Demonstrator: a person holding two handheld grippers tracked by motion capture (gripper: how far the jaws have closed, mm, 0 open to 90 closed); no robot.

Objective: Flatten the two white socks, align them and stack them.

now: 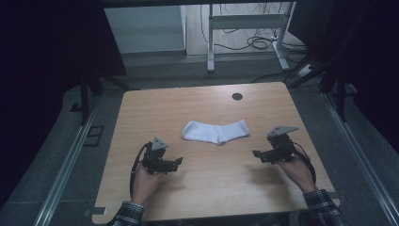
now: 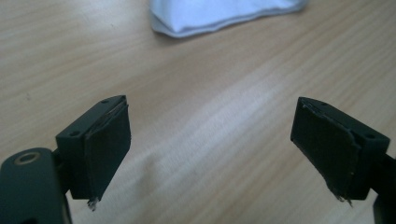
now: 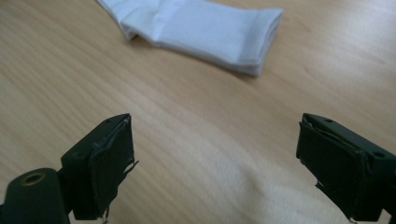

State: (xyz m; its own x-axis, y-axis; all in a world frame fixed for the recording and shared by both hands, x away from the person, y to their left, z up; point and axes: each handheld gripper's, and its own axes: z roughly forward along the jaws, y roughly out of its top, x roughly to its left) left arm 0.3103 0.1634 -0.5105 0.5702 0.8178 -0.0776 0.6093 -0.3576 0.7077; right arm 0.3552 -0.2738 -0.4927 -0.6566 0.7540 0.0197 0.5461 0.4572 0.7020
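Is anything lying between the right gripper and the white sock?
Nothing: in the right gripper view, bare wooden table runs from the open right gripper to the white sock.

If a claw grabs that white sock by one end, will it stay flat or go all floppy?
Probably floppy: the white sock is soft folded cloth, so the free end would likely droop and unfold. It looks light, and pushed along the wooden table it would probably bunch up rather than roll.
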